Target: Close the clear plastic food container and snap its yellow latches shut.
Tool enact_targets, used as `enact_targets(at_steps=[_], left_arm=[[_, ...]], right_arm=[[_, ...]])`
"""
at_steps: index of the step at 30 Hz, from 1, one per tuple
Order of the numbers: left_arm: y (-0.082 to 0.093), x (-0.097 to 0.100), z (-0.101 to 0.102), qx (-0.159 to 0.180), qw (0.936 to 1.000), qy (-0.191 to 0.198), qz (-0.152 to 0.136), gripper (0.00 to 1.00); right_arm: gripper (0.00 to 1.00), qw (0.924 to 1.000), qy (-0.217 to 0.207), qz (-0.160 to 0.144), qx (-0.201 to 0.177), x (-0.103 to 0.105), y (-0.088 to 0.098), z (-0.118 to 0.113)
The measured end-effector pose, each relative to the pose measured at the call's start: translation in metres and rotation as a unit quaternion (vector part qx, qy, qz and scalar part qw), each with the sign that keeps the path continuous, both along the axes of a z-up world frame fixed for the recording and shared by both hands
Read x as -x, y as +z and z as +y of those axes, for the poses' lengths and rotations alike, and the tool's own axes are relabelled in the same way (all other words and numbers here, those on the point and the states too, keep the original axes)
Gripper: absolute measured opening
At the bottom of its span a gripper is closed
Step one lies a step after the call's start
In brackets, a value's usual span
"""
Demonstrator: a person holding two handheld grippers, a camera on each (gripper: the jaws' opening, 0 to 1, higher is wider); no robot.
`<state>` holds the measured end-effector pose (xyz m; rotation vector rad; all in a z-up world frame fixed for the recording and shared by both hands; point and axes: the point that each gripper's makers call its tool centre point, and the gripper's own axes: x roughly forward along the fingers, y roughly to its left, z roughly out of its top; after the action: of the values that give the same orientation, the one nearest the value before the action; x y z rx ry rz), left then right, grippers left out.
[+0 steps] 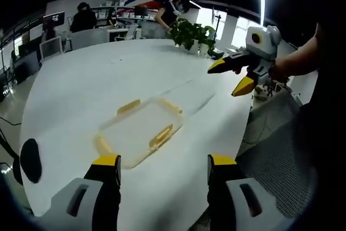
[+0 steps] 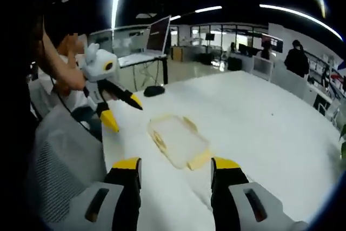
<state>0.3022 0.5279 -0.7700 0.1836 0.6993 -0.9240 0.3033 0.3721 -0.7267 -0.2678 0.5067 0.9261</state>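
Office room with dark ceiling and strip lights is surrounding a big white table (image 1: pixel 108 79), its far edge curving off and its near edge cut by the frame. In the left gripper view the left gripper (image 1: pixel 163 167) is hovering above the table with jaws spread wide, nothing between them; only the yellow tips and grey bodies are showing, the rest is cut off at the bottom. Clear food container (image 1: pixel 139 130) is lying flat on the table just ahead of the jaws, nearer the left jaw, lid looking already on though the transparent plastic is hard to read against the white; yellow latches (image 1: pixel 161 136) are showing along its sides, whether snapped or not cannot be told. Right gripper (image 1: pixel 232 77) is hanging in the air ahead and to the right of the jaws, held by a hand (image 1: pixel 281 71), its yellow-tipped jaws parted and pointing toward the container, not touching it. Dark flat object (image 1: pixel 30 159) is sitting at the left table edge, unclear what. Potted plant (image 1: pixel 190 35) and blurred people are standing far back. In the right gripper view the right gripper's own jaws are spread, empty, container ahead between them, apart.
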Motion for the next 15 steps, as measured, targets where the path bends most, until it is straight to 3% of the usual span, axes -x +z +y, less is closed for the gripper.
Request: enact_targets(at_steps=[6,15], left_arm=[[-0.004,-0.01,0.008,-0.022,0.9995,-0.021,-0.008,0.64],[-0.005,-0.029,0.011,-0.02,0.9996,-0.02,0.001,0.64]], right_arm=[[0.51,0.9996,0.022,-0.001,0.019,-0.011,-0.007,0.006],[0.5,0.9994,0.023,0.003,0.026,-0.026,-0.012,0.008]])
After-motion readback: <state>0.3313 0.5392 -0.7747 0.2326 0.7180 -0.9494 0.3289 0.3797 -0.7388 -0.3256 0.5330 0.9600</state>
